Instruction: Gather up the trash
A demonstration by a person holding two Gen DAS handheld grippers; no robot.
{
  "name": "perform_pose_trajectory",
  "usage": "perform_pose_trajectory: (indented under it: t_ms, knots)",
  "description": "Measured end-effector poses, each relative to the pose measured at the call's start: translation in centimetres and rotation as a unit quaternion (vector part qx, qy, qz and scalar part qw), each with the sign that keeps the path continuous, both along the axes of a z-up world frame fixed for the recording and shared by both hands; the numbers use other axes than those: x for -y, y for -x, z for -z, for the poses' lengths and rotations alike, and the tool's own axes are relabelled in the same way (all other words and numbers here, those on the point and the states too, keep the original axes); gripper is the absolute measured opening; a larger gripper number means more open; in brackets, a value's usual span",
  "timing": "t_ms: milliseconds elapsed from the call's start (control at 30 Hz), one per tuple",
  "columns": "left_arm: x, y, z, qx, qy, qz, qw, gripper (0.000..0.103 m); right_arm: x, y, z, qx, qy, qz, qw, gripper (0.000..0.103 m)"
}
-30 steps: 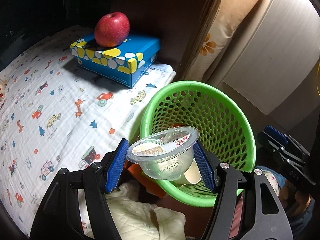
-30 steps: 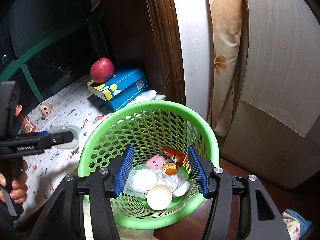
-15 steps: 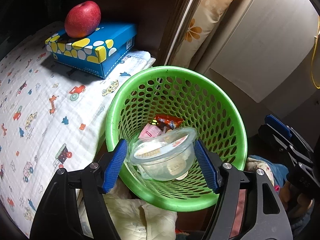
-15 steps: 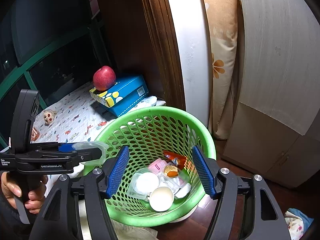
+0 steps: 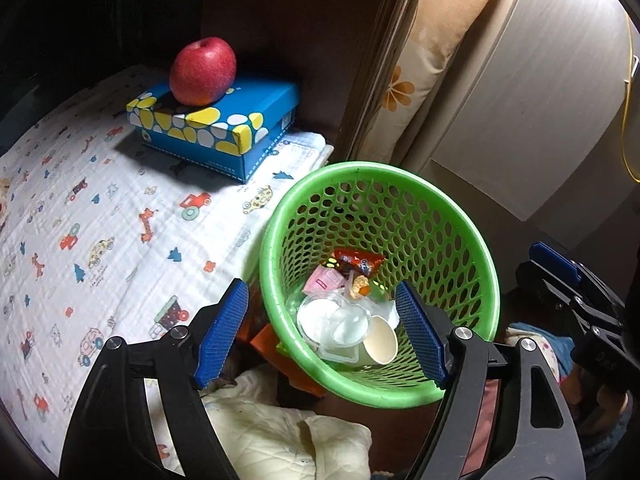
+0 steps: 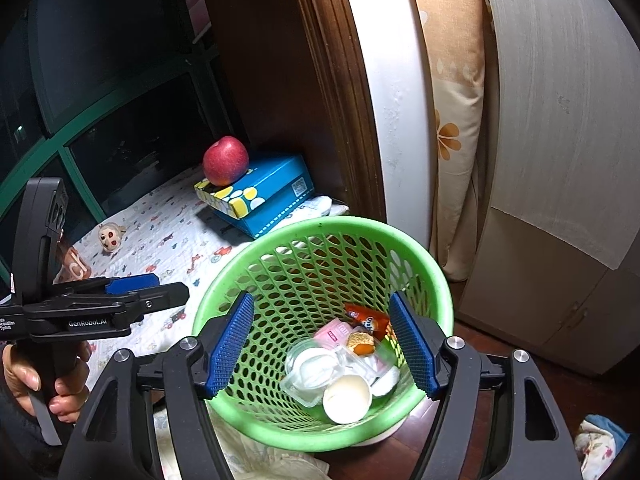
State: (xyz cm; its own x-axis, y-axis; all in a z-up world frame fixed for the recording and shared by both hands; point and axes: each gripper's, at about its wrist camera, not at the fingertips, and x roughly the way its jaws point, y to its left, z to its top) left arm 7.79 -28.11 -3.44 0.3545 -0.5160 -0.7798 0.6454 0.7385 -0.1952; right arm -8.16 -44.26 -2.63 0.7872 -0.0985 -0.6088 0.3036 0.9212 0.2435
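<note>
A green mesh basket [image 5: 472, 240] stands on the floor beside the bed; it also shows in the right wrist view [image 6: 320, 226]. Inside lie a clear plastic cup [image 5: 348, 326], a paper cup [image 5: 382, 344], a pink packet [image 5: 326, 280] and an orange wrapper [image 5: 358, 261]. My left gripper [image 5: 322, 334] is open and empty above the basket's near rim. My right gripper [image 6: 322, 346] is open and empty over the basket. The left gripper shows from the side in the right wrist view [image 6: 160, 294].
A red apple [image 5: 202, 71] sits on a blue spotted box [image 5: 224, 128] on the patterned bed sheet [image 5: 100, 220]. A small doll [image 6: 110, 236] lies further back. A wooden door frame [image 6: 332, 100], a floral pillow [image 6: 452, 120] and a cabinet [image 6: 560, 160] stand behind the basket.
My left gripper opened and the clear plastic cup dropped into the basket. The left gripper then pulled back left. The right gripper stayed open over the basket.
</note>
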Motion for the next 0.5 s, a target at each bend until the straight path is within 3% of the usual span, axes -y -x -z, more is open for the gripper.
perform_pose_trajectory:
  t_ms: [267, 500]
  knots:
    - [-4.3, -0.2, -1.6, 0.045, -0.006, -0.049, 0.9978, 0.079, -2.6, -1.2, -0.5, 0.012, -0.014, -0.025, 1.000, 0.070]
    - [-9.3, -0.5, -2.7, 0.080, -0.012, -0.107, 0.9909, 0.087, -5.5, -2.7, -0.7, 0.015, -0.018, -0.057, 0.998, 0.074]
